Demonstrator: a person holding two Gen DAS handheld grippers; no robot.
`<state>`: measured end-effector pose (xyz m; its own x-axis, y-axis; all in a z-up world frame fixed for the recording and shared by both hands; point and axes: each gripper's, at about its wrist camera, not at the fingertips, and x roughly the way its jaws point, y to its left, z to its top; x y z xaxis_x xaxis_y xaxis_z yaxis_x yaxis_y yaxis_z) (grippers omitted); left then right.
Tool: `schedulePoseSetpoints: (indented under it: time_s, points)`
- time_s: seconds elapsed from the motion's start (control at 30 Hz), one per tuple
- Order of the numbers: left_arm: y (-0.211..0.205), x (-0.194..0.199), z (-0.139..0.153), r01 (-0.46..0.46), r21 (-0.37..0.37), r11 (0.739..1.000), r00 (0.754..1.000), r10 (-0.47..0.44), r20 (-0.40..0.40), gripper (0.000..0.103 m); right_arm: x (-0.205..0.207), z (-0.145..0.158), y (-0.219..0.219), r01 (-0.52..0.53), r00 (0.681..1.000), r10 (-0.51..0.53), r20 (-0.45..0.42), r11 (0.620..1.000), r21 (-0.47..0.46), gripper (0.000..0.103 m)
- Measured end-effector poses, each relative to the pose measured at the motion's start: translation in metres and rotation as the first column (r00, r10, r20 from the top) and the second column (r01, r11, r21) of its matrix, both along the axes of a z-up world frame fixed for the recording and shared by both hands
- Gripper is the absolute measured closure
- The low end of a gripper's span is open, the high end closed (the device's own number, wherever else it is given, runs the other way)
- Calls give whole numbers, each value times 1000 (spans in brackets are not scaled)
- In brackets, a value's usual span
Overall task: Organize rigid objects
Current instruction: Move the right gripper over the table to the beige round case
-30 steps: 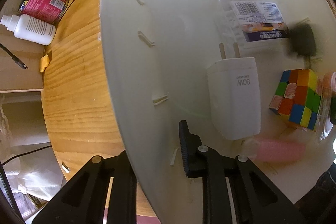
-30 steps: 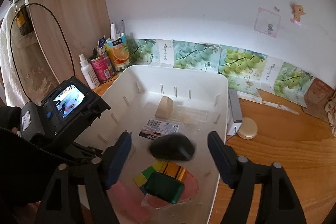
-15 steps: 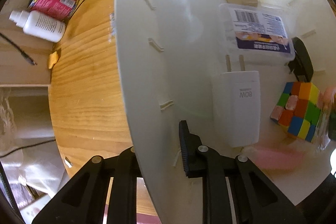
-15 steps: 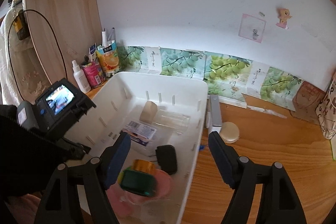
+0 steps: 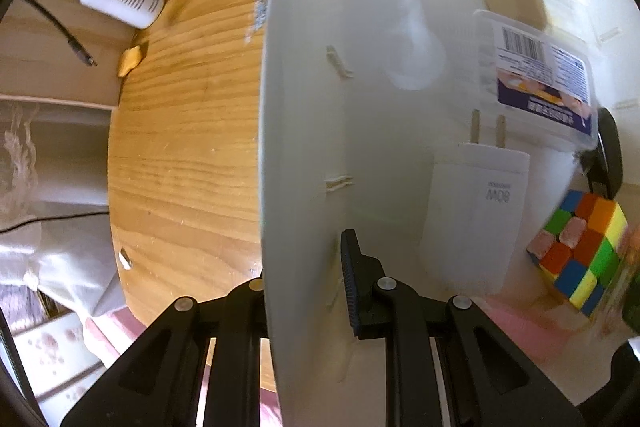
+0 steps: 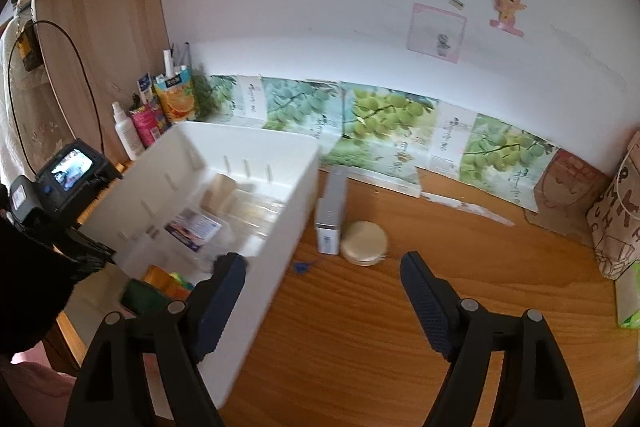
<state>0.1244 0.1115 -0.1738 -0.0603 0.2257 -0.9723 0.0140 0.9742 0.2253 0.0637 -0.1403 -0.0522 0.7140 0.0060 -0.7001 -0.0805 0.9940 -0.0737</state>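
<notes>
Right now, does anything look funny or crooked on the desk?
Yes. The white bin sits tilted, not flat: the left gripper is clamped on its side wall. Things inside, like the puzzle cube and white charger, lie jumbled together at the near end.

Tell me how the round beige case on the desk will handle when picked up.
The round beige case looks flat and rigid, so probably light and stiff. Its smooth curved rim may slip between the fingers. Lying flat, it seems unlikely to roll.

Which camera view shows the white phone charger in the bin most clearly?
The left wrist view: the white charger lies close in the white bin, prongs and print visible. In the right wrist view it cannot be made out among the bin's contents.
</notes>
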Motion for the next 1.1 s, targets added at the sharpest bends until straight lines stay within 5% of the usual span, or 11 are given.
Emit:
schedulePoseSetpoints:
  time_s: [0.5, 0.93, 1.1]
  points:
    - [10, 3, -7, -127, 8, 992, 992, 128, -4, 83, 48, -3, -51, -113, 993, 116, 11, 980, -162, 22]
    - [17, 4, -10, -171, 6, 985, 985, 171, -6, 82, 97, -50, -41, -405, 913, 401, -70, 912, -61, 20]
    - [24, 6, -12, -196, 7, 981, 981, 196, -9, 82, 108, -74, -37, -418, 903, 408, -131, 906, -63, 20]
